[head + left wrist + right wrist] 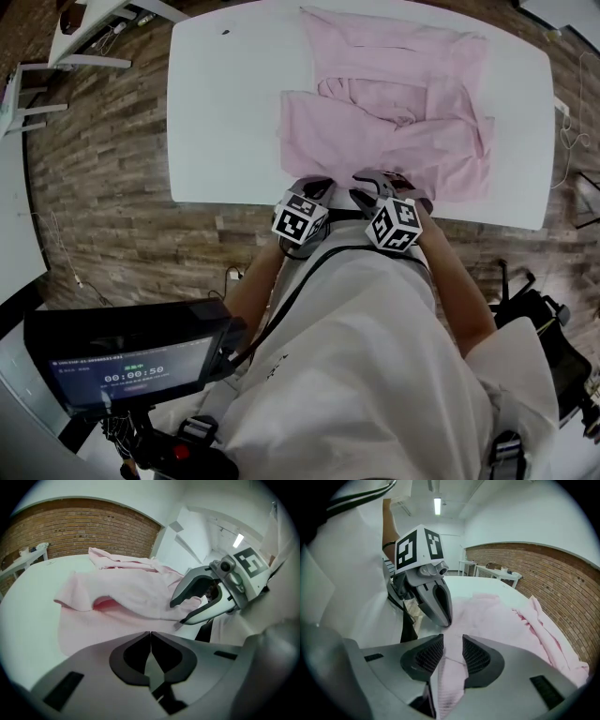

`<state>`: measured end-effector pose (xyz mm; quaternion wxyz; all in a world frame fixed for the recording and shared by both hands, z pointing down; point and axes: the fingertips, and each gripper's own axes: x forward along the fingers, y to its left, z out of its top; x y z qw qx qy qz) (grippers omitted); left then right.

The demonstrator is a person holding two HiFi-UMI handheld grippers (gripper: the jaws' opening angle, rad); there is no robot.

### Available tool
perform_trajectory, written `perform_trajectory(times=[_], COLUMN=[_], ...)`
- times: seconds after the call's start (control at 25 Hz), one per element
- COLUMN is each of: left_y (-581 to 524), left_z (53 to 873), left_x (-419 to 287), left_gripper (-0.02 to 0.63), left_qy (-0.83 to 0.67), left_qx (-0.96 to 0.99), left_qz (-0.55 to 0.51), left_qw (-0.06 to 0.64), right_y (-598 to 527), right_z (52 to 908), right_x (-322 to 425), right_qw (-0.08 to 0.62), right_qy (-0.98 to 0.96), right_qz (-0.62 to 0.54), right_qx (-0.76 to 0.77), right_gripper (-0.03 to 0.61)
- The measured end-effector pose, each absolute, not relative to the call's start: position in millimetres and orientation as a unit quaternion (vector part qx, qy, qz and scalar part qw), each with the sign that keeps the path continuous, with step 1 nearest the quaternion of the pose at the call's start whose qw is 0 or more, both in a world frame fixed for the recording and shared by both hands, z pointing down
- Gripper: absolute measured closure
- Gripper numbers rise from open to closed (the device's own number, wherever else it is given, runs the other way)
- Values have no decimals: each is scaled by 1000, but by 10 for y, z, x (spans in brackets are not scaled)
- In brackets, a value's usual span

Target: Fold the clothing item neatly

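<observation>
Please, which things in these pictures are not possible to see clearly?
- Head view: the left gripper and right gripper cover the pink garment's near hem.
- Left gripper view: jaws shut; the gripper's body hides whether cloth is pinched.
- Right gripper view: the gripper's body hides where the cloth between its open jaws ends.

screen point(131, 371) | timer reads 00:00:50 | smaller print above it unreadable

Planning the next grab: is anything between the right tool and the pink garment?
Nothing visible does. The right tool is at the near edge of the pink garment, jaws apart with fabric lying between them. The left tool, shut, sits close beside it but not in between.
</observation>
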<state>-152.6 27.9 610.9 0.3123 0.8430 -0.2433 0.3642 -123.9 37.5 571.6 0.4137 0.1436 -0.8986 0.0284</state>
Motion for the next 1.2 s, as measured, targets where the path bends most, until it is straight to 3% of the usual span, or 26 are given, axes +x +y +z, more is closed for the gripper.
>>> perform_trajectory(times=[0.24, 0.48, 0.52, 0.56, 0.76, 1.2], left_y=[313, 337, 338, 338, 346, 419], left_z=[6150, 6148, 6147, 6145, 6135, 6117], left_x=[-1469, -1446, -1443, -1438, -1419, -1440], left_gripper=[609, 609, 609, 610, 609, 610], left_qy=[-238, -237, -237, -236, -234, -239], left_qx=[841, 843, 844, 845, 847, 840], left_qz=[366, 359, 359, 358, 356, 365], left_qw=[320, 322, 320, 319, 319, 323], right_y=[143, 159, 153, 146, 101, -804], right_z=[5626, 5878, 5899, 5894, 5682, 4959], right_x=[-1337, -1454, -1439, -1422, -1300, -730], right_qw=[387, 432, 436, 433, 398, 376], right_qy=[-895, -875, -872, -872, -879, -872], right_qz=[83, 68, 72, 82, 125, 43], right_qx=[207, 207, 211, 215, 233, 311], right_gripper=[468, 469, 480, 545, 566, 568])
